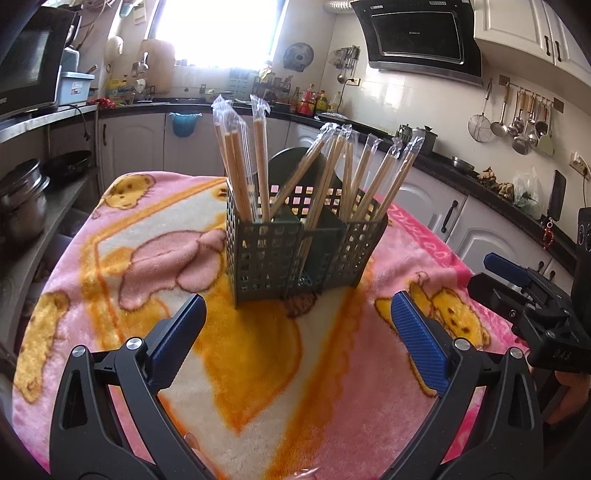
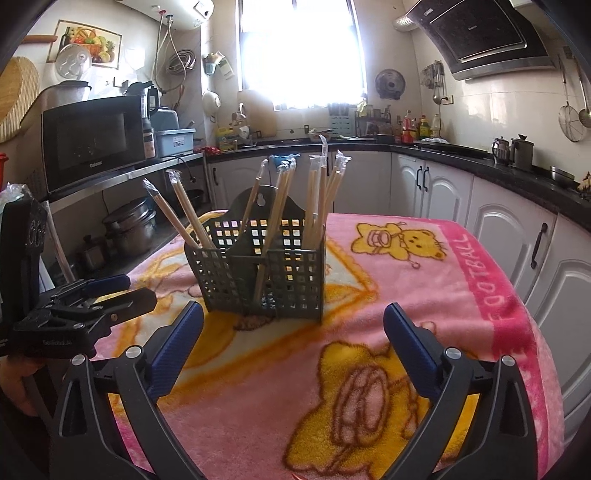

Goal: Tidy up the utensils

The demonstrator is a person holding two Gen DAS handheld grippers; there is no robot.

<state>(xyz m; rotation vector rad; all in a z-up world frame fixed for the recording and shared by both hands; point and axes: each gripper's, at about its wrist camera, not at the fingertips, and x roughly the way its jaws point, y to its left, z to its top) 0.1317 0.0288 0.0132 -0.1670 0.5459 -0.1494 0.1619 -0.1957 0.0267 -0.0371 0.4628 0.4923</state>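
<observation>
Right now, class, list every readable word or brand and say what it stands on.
"FOOTBALL": pink border of the blanket.
"Galanz": front of the microwave.
Range hood logo: too small to read.
Left gripper body lettering: blurred.
Counter bottles labels: unreadable.

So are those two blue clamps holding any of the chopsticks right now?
No. Both the left gripper and right gripper are open and empty; the wrapped chopsticks all stand in the green basket.
</observation>
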